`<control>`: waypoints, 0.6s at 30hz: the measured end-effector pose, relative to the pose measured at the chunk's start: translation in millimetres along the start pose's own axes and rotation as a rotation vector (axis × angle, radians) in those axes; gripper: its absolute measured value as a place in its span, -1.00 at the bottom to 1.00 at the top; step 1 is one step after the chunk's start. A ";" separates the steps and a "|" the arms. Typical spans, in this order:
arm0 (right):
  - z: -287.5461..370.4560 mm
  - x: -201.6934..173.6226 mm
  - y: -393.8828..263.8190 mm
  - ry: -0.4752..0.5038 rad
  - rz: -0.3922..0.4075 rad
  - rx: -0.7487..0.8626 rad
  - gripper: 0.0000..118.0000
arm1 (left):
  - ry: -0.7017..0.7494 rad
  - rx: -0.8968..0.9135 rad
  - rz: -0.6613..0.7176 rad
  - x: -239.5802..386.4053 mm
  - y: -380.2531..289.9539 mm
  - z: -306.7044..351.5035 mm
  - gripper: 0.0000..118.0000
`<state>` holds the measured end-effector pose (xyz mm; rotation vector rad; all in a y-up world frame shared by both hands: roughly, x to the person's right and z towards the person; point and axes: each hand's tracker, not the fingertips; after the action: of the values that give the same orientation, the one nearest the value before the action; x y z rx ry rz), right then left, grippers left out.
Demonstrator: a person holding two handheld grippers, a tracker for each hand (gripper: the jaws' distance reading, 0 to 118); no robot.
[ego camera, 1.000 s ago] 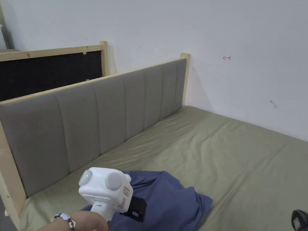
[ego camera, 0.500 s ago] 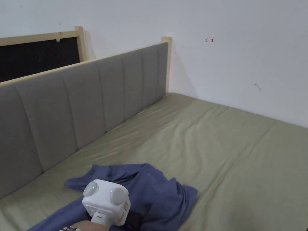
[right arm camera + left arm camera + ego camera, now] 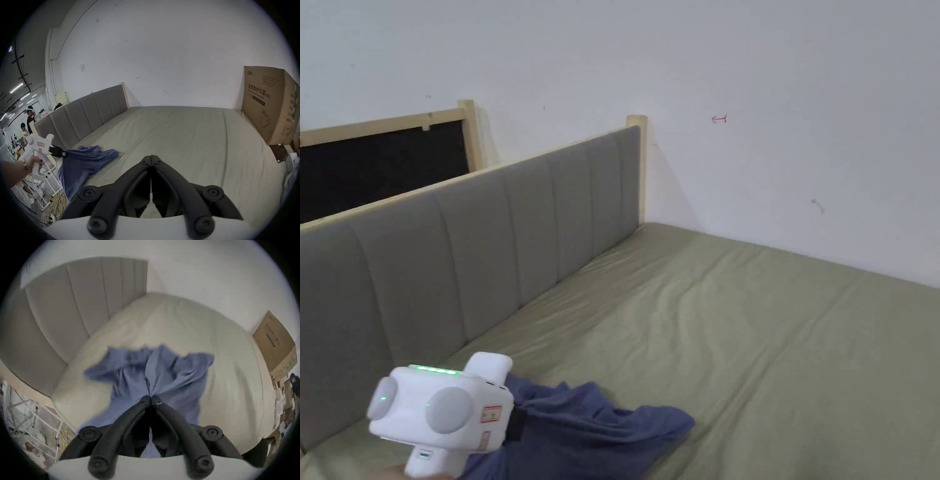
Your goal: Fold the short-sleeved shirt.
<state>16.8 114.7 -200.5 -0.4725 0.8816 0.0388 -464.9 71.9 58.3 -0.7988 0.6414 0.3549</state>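
Head view: left tongs [image 3: 515, 420] (tips hidden) grip shirt [image 3: 581, 431].

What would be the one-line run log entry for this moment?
left gripper: shut on blue shirt, lifting a bunch | right gripper: shut, empty, over bed | shirt: crumpled, unfolded

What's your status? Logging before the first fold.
Left gripper shut on blue shirt, bunched, lifted at near bed edge. Right gripper shut, empty, above the bed sheet. Cardboard box at far side, clear of shirt.
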 end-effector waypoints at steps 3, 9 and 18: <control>21.3 13.5 1.9 -0.039 -0.006 0.033 -1.00 | -0.022 0.180 -0.059 23.7 13.5 62.4 -1.00; 69.1 43.9 7.8 -0.133 -0.076 0.110 -1.00 | -0.270 0.405 -0.229 127.1 53.2 174.5 -1.00; 142.7 86.6 4.7 -0.263 -0.137 0.195 -1.00 | -0.681 0.392 -0.352 305.1 74.0 211.4 -1.00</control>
<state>176.0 164.1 -190.2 -0.3344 0.5867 -0.1077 -189.3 297.2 -70.0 -0.3606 -0.0767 0.1509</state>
